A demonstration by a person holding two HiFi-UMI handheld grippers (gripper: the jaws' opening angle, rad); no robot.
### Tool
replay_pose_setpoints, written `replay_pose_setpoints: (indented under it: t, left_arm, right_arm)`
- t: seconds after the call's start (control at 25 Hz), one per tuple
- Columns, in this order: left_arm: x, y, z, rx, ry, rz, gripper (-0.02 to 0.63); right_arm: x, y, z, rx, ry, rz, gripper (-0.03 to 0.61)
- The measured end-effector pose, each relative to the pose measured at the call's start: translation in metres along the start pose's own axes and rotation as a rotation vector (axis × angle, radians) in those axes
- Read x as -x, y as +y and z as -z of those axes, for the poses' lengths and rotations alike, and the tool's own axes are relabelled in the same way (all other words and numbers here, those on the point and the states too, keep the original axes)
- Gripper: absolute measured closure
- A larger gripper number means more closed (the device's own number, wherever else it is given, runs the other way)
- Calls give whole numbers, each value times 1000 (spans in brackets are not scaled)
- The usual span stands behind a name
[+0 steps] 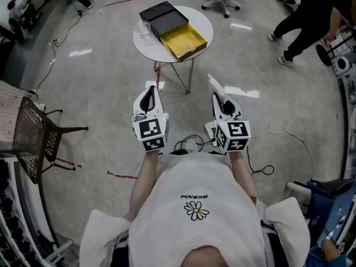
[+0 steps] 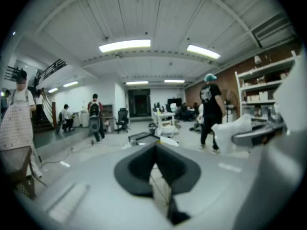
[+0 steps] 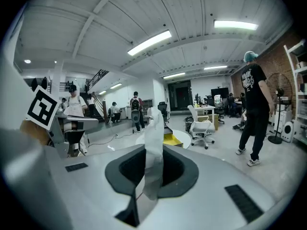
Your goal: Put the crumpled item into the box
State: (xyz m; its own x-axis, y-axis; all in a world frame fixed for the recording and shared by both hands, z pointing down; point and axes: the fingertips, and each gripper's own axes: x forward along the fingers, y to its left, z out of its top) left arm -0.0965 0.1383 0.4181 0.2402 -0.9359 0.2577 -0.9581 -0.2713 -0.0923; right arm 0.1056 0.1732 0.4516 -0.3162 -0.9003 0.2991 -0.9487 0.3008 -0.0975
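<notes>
Our right gripper (image 1: 221, 98) is clamped on the crumpled item (image 1: 214, 85), a white strip pointing to twelve o'clock. The open box (image 1: 184, 41) lies at eleven o'clock from these jaws, well apart, on the round table (image 1: 146, 44). Our left gripper (image 1: 149, 96) has its jaws together, with nothing between them.

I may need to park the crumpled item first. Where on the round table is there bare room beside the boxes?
Barest: the near-left crescent of the round table, between the yellow-lined box and the rim. A thin strip runs along the right rim. The far-left side is crowded by the black box and a small clear item.
</notes>
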Motion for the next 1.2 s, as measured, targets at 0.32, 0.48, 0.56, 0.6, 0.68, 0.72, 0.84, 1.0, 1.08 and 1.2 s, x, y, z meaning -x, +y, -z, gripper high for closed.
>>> replay_pose_setpoints:
  t: [0.32, 0.48, 0.56, 0.6, 0.68, 0.72, 0.84, 1.0, 1.08, 1.2]
  left_arm:
    - [14, 2, 13, 19, 18, -31, 612]
    - [6, 2, 10, 9, 16, -35, 612]
    - [-4, 1, 3, 5, 0, -30, 612]
    - [-9, 1, 0, 5, -8, -27, 612]
    - [-17, 2, -7, 4, -21, -19, 612]
    - [-21, 3, -9, 3, -26, -15, 612]
    - [-38, 10, -9, 3, -21, -7, 612]
    - [-73, 24, -14, 15, -15, -8, 612]
    - [-91, 29, -20, 18, -18, -4, 612]
    - [-119, 36, -27, 17, -12, 16, 612]
  right_arm:
    - [-4, -10, 8, -41, 16, -10, 537]
    - [-9, -14, 9, -49, 15, -18, 537]
    - [-15, -19, 10, -55, 16, -15, 537]
    - [-19, -21, 10, -60, 17, -12, 537]
    - [-28, -23, 8, -69, 18, -8, 537]
    - [-32, -24, 7, -69, 18, -8, 537]
    - [-46, -24, -1, -53, 14, -14, 537]
    - [-71, -32, -12, -42, 17, -5, 537]
    - [-85, -40, -15, -46, 26, 5, 537]
    - [-110, -49, -21, -38, 47, 19, 537]
